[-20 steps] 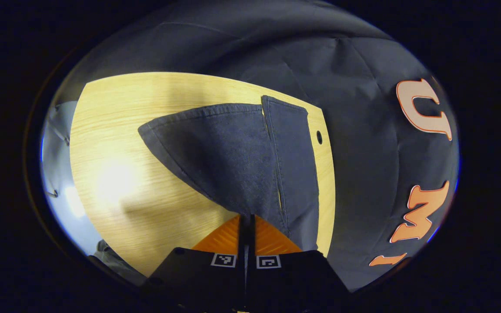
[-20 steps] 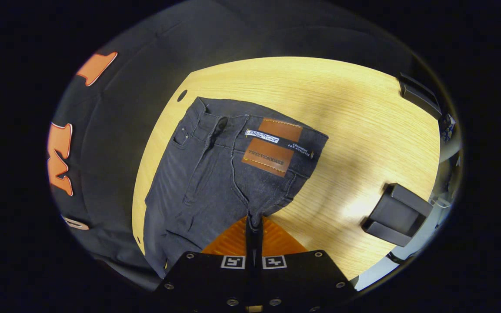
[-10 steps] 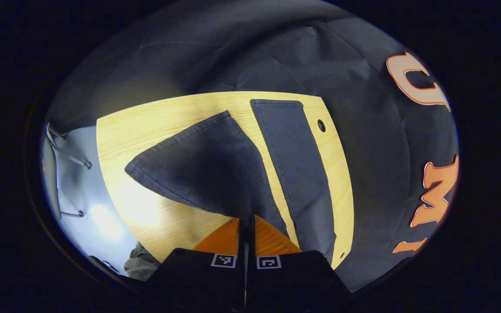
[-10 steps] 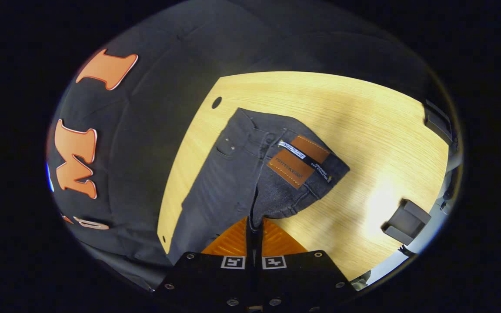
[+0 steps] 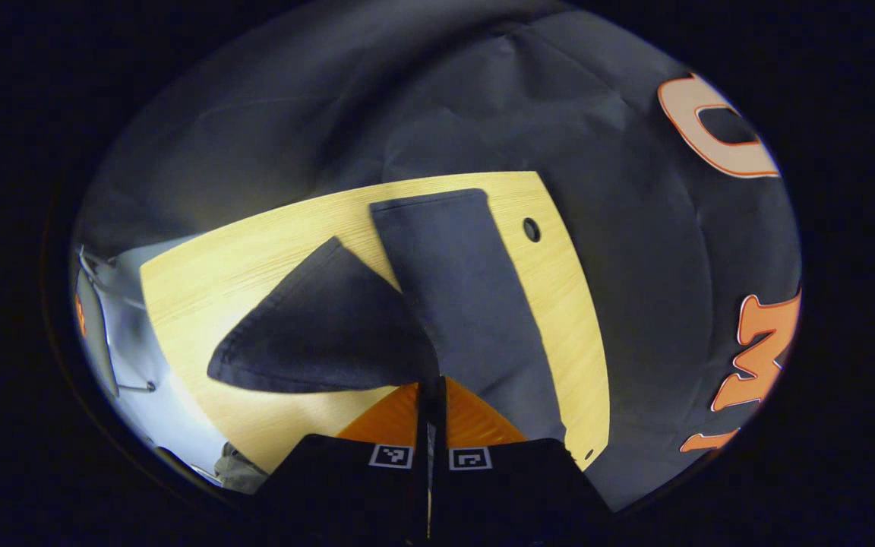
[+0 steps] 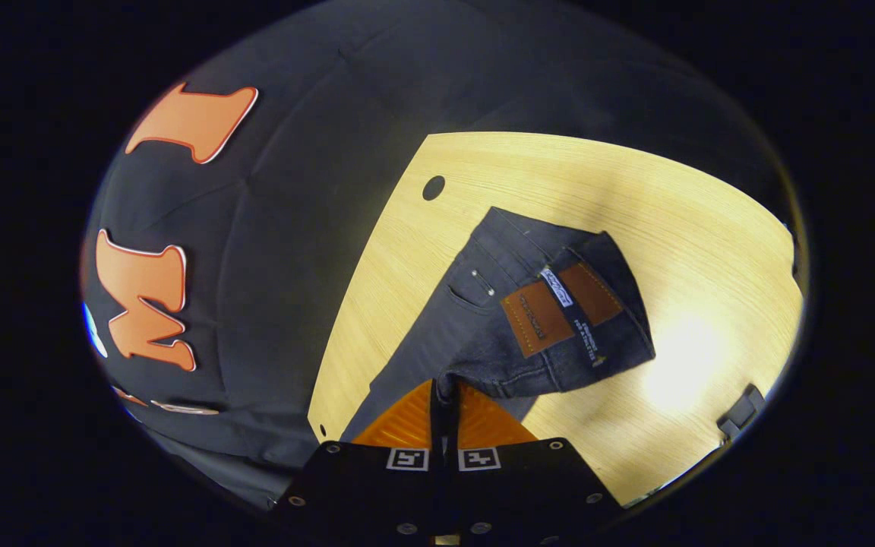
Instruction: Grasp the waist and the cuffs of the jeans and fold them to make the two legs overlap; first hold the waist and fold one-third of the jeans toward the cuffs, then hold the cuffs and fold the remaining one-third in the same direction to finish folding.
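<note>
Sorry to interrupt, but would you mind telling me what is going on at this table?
A person is folding jeans on the table with two handheld grippers. The left gripper is shut on one leg's cuff, lifted beside the other leg lying flat. The right gripper is shut on the waist, lifted with the leather patch showing. The legs do not overlap yet.

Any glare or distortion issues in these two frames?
Left gripper view: a blown-out patch at the table edge lower left; fisheye bends the far edge; jeans sharp. Right gripper view: a bright hotspot on the table beside the waist patch, whose stitching stays crisp; the rim darkens.
</note>
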